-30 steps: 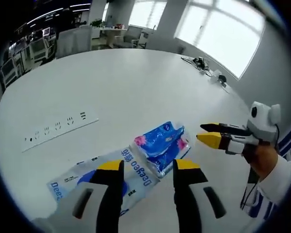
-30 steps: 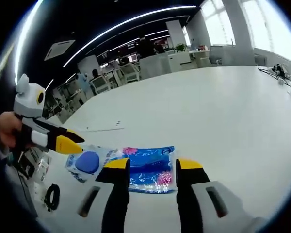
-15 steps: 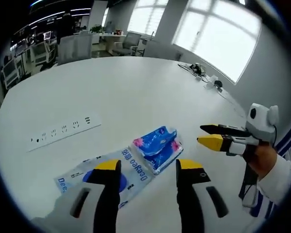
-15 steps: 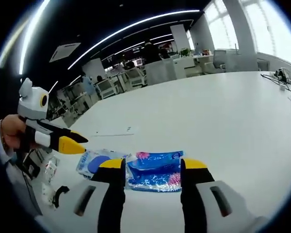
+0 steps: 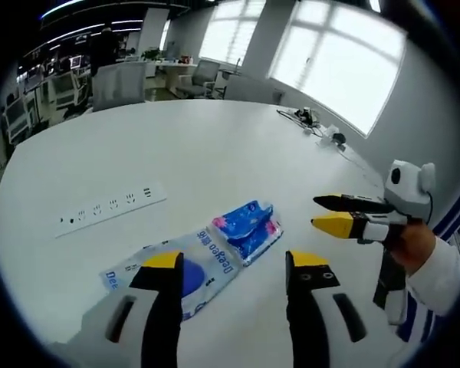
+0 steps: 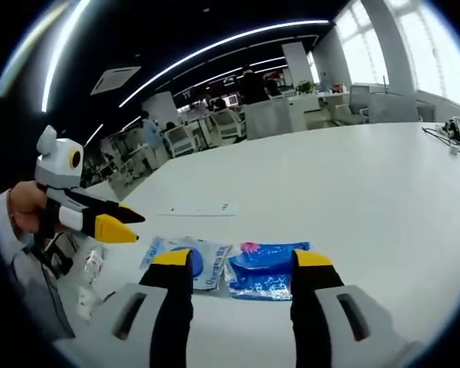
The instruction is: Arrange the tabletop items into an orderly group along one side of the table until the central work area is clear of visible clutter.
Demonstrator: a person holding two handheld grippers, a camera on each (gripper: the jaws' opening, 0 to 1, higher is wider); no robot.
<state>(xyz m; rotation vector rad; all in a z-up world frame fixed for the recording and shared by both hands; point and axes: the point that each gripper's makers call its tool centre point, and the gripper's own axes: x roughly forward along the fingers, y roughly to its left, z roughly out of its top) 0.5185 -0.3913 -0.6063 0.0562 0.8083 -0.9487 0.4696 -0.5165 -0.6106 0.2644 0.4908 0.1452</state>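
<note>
Two flat packets lie side by side on the white table (image 5: pixel 207 146): a blue tissue pack (image 5: pixel 245 228) with pink flowers and a pale wipes packet (image 5: pixel 180 264) with a blue oval. My left gripper (image 5: pixel 235 270) hangs open above and short of them, holding nothing. The right gripper (image 5: pixel 322 212) comes in from the right, jaws apart, a hand behind it. From the other side, the blue tissue pack (image 6: pixel 268 268) and the wipes packet (image 6: pixel 192 262) lie just past my open right gripper (image 6: pixel 243 266). The left gripper (image 6: pixel 126 218) enters from the left.
A white power strip (image 5: pixel 111 208) lies on the table left of the packets, also seen as the power strip (image 6: pixel 198 210) beyond them. Cables and small devices (image 5: pixel 316 123) sit at the far edge by the windows. Office desks and chairs stand beyond.
Both cameras have pulled back and up from the packets, which now look smaller and farther. The packets themselves have not moved. Both grippers stay open.
</note>
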